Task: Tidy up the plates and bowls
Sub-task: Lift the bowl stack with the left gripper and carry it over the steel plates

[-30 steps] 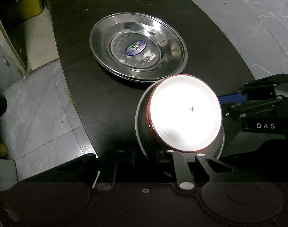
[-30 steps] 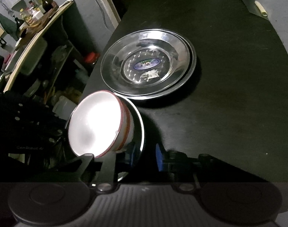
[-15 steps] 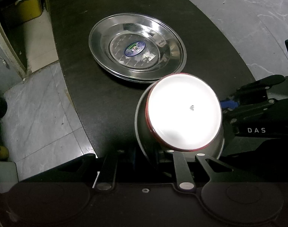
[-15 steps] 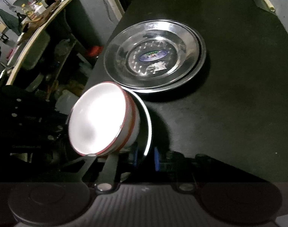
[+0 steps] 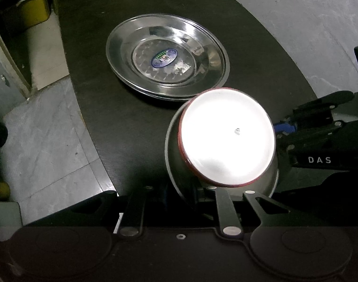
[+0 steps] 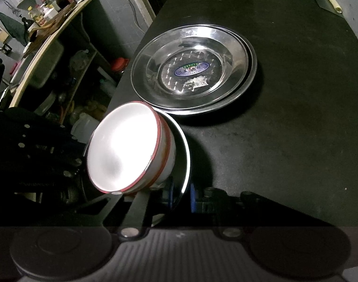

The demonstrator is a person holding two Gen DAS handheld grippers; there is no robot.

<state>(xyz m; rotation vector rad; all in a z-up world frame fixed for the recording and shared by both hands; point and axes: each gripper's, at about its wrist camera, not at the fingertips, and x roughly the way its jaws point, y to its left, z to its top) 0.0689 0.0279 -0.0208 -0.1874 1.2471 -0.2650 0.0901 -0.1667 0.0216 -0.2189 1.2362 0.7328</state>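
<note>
White bowl (image 5: 226, 138) on steel plate (image 5: 174, 159) sits tilted between both grippers' fingers (image 5: 227, 208).

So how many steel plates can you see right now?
3, maybe more. Two stacked plates lie on the black table; a third plate is held tilted under the white bowl.

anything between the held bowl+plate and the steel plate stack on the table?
Nothing: in the right wrist view only bare black table separates white bowl from steel plate stack.
</note>
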